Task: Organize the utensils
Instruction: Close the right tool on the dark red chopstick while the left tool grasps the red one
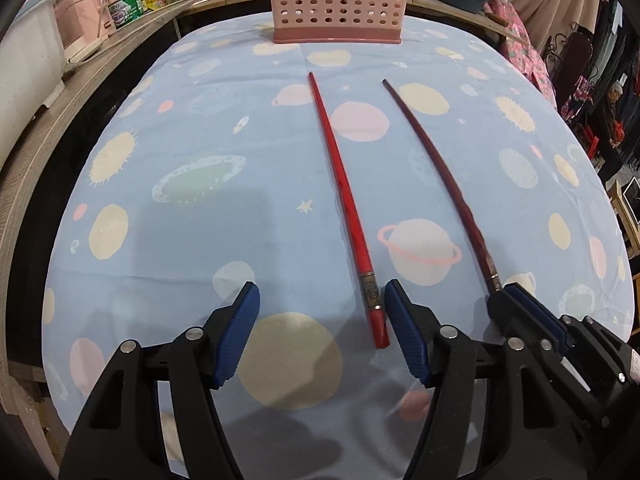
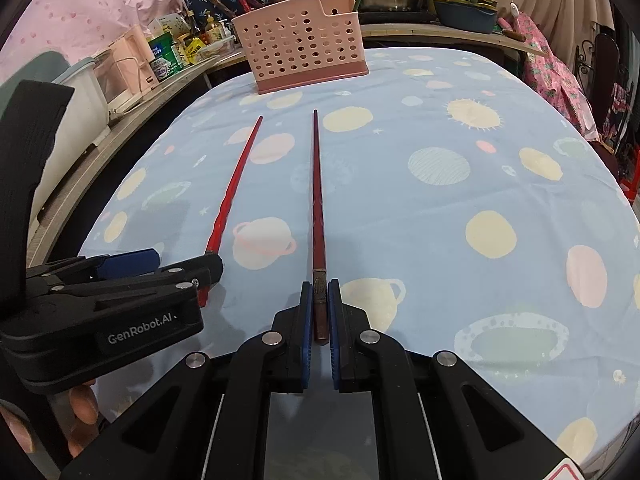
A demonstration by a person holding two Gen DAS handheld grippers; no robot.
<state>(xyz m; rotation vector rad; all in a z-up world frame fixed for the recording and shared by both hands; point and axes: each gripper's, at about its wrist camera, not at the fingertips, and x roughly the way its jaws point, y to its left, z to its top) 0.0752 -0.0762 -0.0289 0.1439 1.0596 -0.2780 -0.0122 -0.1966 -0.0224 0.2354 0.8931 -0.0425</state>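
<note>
- Chopsticks, 2 of them, lie side by side on the tablecloth (image 1: pixel 200 208), tips aimed at the pink basket (image 1: pixel 340 4) at the far edge.
- Bright red chopstick (image 1: pixel 344 204) sits flat on the cloth; its thick end lies just inside the right finger of the left gripper (image 1: pixel 322 300), whose blue pads (image 1: pixel 240 332) stand wide apart and press on nothing. Released, then.
- Dark red chopstick (image 2: pixel 319 216) is clenched at its thick end between the blue pads of the right gripper (image 2: pixel 320 292), jaws pinched tight on it.
- Both grippers tilt steeply down toward the table, side by side; in the right wrist view the left one comes in from the left, with fingertips (image 2: pixel 82 404) of a hand showing under it.
- Each chopstick is long, slim and tapered, with a metal-looking band near the thick end.
- Cloth is pale blue, printed with planets, suns and stars, slightly creased.
- Basket is plastic, pierced with rows of round holes, standing upright, well apart from the chopstick tips.
</note>
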